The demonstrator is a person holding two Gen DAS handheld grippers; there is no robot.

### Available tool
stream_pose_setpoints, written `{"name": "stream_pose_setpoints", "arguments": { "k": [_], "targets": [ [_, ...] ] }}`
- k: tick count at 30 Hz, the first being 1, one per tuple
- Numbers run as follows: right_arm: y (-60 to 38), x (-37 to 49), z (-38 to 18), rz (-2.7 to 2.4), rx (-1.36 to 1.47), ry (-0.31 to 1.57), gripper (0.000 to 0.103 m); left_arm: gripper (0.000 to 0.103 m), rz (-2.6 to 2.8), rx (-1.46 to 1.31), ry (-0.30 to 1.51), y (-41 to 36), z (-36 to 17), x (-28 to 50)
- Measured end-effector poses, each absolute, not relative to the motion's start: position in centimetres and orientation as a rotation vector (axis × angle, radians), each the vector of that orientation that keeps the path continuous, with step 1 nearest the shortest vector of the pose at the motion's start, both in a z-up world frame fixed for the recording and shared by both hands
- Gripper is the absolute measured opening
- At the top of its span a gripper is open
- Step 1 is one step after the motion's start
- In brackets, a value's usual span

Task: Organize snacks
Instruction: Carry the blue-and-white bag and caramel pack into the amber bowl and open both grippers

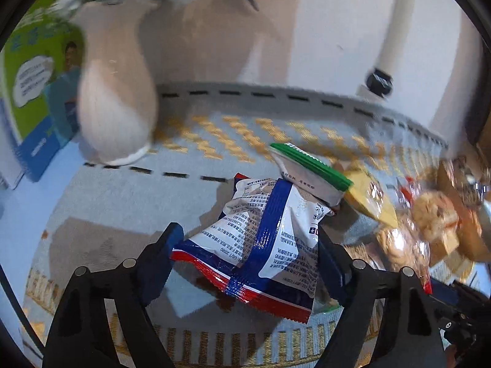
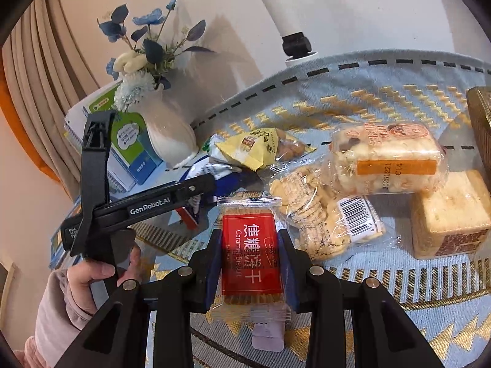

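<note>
My right gripper clamps one red caramel biscuit packet, long axis running straight away from me. My left gripper pinches one white, blue and red crinkled snack bag, tilted up-right. Beyond lie one yellow packet, two clear-wrapped cracker packs and one cream vase near the back edge of the pale blue, gold-patterned tablecloth.

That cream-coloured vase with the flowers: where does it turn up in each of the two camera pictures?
Left wrist view: the vase fills the upper left, blurred, standing on the tablecloth.
Right wrist view: the vase stands left of centre, blue flowers above it.
Shared landmark: the green and blue booklet beside the vase.
</note>
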State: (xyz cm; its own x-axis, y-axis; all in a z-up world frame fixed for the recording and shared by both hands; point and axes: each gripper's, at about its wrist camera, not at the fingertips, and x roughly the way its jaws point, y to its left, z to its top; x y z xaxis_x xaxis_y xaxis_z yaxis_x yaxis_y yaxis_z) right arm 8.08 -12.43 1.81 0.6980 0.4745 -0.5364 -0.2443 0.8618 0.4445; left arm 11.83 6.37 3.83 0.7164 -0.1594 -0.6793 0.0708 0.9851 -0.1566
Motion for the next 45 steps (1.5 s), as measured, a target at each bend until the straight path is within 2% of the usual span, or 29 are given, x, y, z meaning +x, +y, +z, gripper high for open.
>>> {"name": "stream_pose_setpoints", "arguments": {
  "k": [11, 27, 32, 35, 40, 45],
  "targets": [
    [-13.9, 7.8, 1.7, 0.465, 0.463, 0.647, 0.034, 0.081, -0.073, -0.178, 0.702, 8.0, 4.4, 10.1],
    [-16.5, 6.6, 1.3, 0.471, 0.621, 0.610, 0.034, 0.081, 0.082, -0.244, 0.660, 8.4, 4.7, 2.8],
    [-17.9, 5.3, 3.1, 0.487, 0.654, 0.564, 0.034, 0.081, 0.103, -0.275, 0.686, 7.8, 4.8, 1.4],
    [-20.1, 3.7, 6.5, 0.492, 0.637, 0.494, 0.034, 0.081, 0.065, -0.291, 0.686, 5.8, 6.5, 1.2],
    [-24.2, 1.7, 12.2, 0.432, 0.556, 0.413, 0.034, 0.081, -0.074, -0.205, 0.605, -1.5, 12.5, 1.6],
    [-29.8, 1.1, 14.8, 0.319, 0.523, 0.399, 0.034, 0.081, -0.189, -0.126, 0.551, -9.2, 16.8, 1.6]
  ]
}}
